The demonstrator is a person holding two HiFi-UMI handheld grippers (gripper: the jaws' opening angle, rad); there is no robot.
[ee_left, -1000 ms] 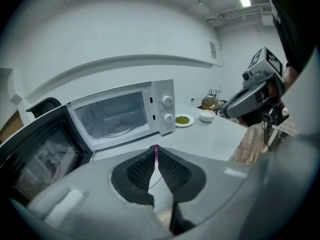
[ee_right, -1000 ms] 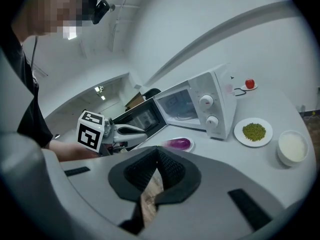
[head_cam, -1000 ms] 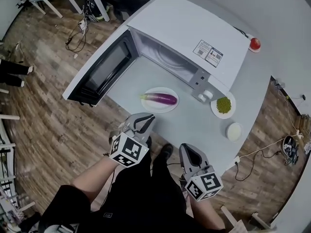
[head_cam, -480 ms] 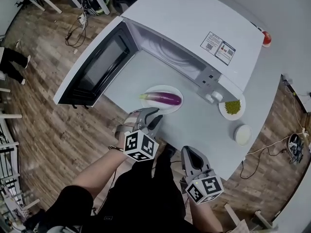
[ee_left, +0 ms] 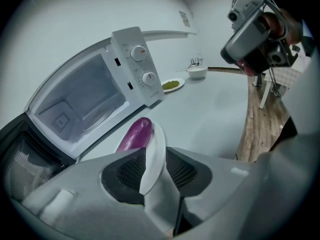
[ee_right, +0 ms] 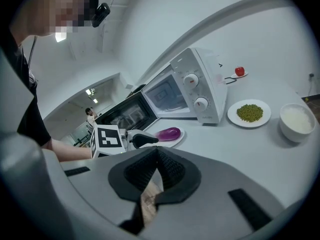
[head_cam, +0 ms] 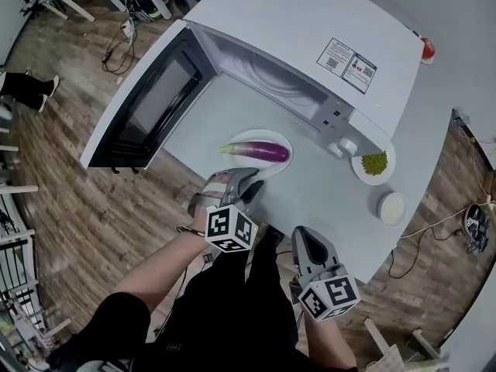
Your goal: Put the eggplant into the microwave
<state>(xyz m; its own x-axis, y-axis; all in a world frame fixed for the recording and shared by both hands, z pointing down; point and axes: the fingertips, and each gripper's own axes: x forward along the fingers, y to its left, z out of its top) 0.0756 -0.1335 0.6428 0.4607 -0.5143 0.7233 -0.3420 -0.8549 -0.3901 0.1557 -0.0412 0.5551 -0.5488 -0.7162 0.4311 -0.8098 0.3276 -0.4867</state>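
Now L tool (head_cam: pixel 239 186) jaws just opened astride plate (head_cam: pixel 260 169) w/ eggplant (head_cam: pixel 263 151)

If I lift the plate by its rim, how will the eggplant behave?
The eggplant looks glossy and rounded, so it may roll or slide if the white plate tilts. The plate seems shallow, so its rim likely won't stop it. The eggplant looks plump and firm, probably not floppy.

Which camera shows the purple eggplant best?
The head view: the whole eggplant lies on its white plate before the open microwave. The left gripper view shows only its end behind the plate's rim; the right gripper view shows it small and far off.
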